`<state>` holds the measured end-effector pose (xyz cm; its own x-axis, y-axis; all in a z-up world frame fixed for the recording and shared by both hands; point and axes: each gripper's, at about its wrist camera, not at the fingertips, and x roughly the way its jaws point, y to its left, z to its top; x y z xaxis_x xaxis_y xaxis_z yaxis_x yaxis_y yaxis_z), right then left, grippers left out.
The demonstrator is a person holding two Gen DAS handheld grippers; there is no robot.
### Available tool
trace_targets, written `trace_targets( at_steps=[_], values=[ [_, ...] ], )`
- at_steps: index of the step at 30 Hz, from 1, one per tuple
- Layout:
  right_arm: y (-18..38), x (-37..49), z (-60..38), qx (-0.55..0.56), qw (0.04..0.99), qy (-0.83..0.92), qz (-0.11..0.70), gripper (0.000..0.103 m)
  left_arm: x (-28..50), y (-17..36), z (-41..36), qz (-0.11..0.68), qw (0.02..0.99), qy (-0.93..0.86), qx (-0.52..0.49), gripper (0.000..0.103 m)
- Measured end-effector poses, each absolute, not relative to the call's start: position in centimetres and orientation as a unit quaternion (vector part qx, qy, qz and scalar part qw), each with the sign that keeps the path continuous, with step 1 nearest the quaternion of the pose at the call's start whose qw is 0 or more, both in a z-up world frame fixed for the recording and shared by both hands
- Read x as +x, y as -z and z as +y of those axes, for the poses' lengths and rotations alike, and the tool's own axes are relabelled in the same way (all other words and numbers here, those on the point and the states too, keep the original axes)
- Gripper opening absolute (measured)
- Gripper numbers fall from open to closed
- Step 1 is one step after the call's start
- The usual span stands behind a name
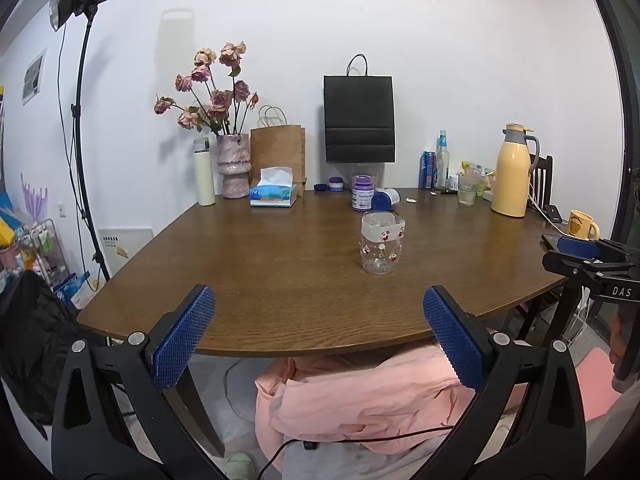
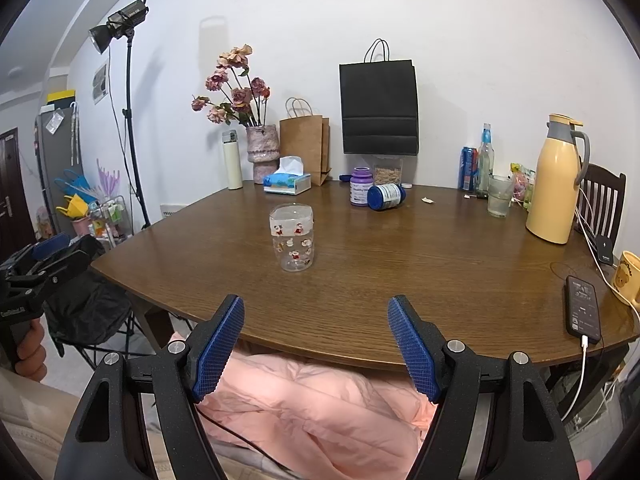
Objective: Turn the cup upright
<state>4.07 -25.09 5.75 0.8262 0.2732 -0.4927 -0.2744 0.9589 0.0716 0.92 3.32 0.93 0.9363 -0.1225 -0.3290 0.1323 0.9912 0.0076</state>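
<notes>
A: Grippers?
B: Left gripper spread wide, holds nothing, hangs off the table's near edge. Right gripper same, fingers apart, nothing between them.
A: Cup?
B: Clear cup with cartoon prints stands alone mid-table, well ahead of both grippers, touching neither. Thick glass end looks down, white band near the top.
A: Behind it?
B: Blue-capped bottle lies on its side beside an upright purple jar. Yellow jug far right, black bag at the wall.
</notes>
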Motion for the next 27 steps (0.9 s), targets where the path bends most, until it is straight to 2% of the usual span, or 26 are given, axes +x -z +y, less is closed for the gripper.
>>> trace_targets(
  at_steps=[27],
  values=[
    [-5.49, 4.16, -25.28, 0.0, 0.955, -0.14, 0.261, 0.079, 0.86, -1.08, 3.43, 0.167, 0.984, 0.062, 0.021, 0.103]
  ],
)
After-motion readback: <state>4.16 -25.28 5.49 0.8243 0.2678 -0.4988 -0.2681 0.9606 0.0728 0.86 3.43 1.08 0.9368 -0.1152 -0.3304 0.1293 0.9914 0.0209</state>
